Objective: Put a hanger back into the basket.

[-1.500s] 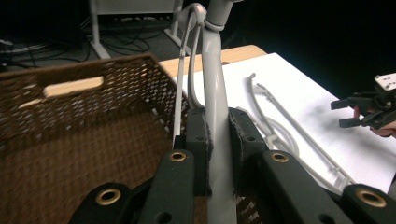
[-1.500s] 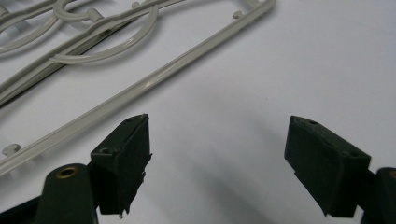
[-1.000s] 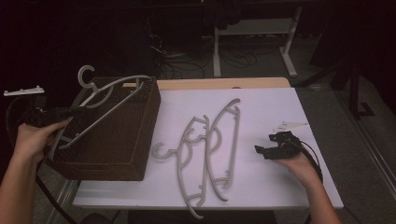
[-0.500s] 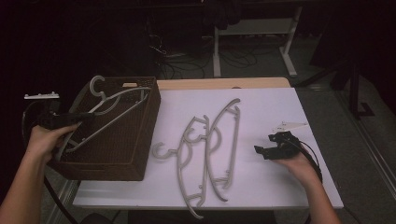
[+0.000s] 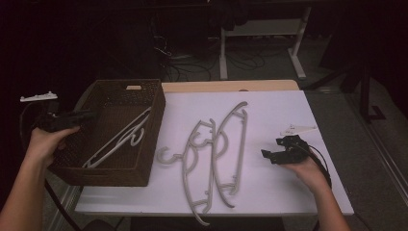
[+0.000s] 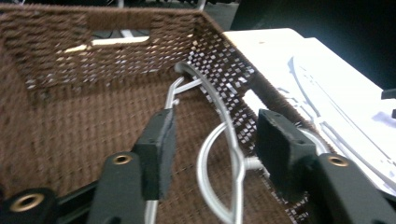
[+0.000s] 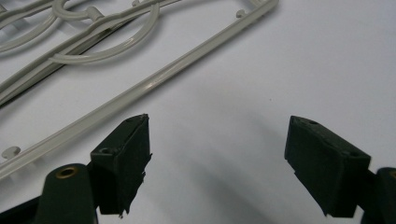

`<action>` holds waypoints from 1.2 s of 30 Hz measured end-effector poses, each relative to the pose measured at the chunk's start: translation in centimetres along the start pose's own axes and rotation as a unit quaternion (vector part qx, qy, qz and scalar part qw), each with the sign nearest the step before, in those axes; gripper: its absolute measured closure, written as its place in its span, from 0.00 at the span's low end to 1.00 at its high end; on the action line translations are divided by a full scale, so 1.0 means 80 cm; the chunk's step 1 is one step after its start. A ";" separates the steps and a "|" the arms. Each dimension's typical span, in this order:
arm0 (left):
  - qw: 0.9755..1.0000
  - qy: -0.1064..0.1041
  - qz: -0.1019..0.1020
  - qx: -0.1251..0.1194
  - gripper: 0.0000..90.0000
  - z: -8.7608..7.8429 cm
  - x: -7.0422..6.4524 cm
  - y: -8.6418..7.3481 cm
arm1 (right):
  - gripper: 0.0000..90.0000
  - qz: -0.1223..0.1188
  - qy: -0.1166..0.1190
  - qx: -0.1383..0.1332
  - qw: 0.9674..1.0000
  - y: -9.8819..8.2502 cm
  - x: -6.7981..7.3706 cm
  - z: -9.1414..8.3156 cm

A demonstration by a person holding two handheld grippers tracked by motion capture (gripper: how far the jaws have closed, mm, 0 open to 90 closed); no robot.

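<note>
No legible txt: hanger (image 5: 120,139), basket (image 5: 113,175).

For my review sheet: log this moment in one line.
left gripper: just opened, grey plastic hanger released into brown wicker basket | right gripper: open, empty | hangers on white table: remaining

Your grey plastic hanger (image 5: 120,139) lies flat inside the brown wicker basket (image 5: 154,130), slanted along its right wall, hook (image 6: 219,186) curled at mid-length. Loose, nothing gripping it.
</note>
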State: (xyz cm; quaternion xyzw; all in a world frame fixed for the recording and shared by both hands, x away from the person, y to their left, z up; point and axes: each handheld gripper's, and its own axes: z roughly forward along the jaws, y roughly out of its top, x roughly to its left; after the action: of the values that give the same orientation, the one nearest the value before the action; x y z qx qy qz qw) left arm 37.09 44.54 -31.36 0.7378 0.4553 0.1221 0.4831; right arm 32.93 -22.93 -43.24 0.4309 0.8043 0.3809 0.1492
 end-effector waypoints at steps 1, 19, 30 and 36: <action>1.000 -0.001 0.008 0.000 0.50 0.002 -0.008 0.003 | 0.24 0.000 0.001 -0.001 1.000 0.000 0.000 0.000; 0.995 -0.039 0.072 0.050 0.53 0.047 -0.067 -0.006 | 0.24 -0.003 0.002 0.002 1.000 0.000 0.001 0.001; 0.987 -0.081 0.099 0.102 0.63 0.078 -0.090 -0.025 | 0.24 -0.002 0.002 0.005 1.000 0.000 0.001 0.002; 0.983 -0.089 0.104 0.120 0.64 0.089 -0.095 -0.032 | 0.24 -0.001 0.001 0.005 1.000 -0.001 0.001 0.002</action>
State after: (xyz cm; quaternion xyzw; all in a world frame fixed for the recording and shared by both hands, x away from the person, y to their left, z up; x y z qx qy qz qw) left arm 35.89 34.56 -35.13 0.8418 0.3428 0.0502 0.4138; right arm 32.95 -22.84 -43.36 0.4306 0.8067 0.3774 0.1461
